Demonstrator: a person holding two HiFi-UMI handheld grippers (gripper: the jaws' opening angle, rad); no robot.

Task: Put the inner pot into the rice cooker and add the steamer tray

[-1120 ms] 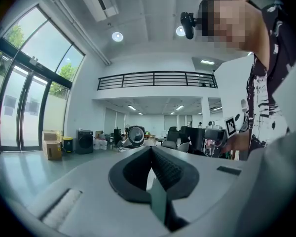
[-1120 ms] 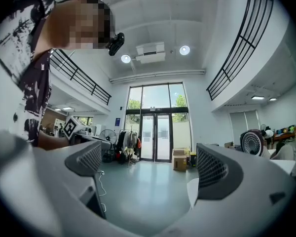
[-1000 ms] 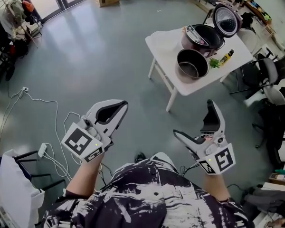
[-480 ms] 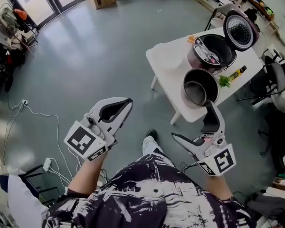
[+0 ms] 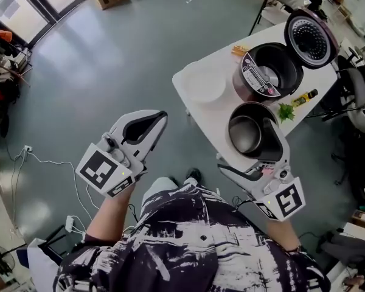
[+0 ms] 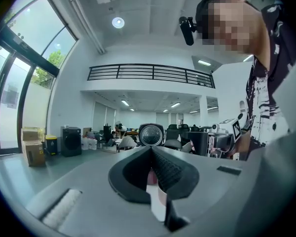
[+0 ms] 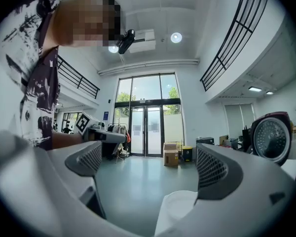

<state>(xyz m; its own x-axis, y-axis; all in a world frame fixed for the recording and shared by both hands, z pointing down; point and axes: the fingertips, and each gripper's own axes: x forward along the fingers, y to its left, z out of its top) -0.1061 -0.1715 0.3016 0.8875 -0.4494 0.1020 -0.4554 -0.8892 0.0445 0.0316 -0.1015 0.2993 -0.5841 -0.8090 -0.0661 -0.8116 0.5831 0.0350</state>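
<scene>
The dark rice cooker point(image 5: 269, 72) stands on a white table point(image 5: 190, 78) with its lid point(image 5: 307, 38) swung up. Its lid point(image 6: 151, 135) also shows far off in the left gripper view. The dark inner pot point(image 5: 248, 130) sits on the table in front of the cooker. A round white steamer tray point(image 5: 202, 84) lies to the left of the cooker. My right gripper point(image 5: 252, 155) is open and empty, held just short of the pot. My left gripper point(image 5: 156, 121) is shut on nothing, out over the floor left of the table.
A green sprig point(image 5: 286, 111) and a yellow bottle point(image 5: 307, 94) lie right of the pot. Office chairs point(image 5: 359, 96) stand beyond the table. Cables point(image 5: 25, 157) trail on the grey floor at left. Cardboard boxes point(image 7: 170, 154) sit by glass doors.
The table with the cooker and pot has come nearer and lower in the head view. My right gripper now reaches the pot's near side. Both grippers keep their states.
</scene>
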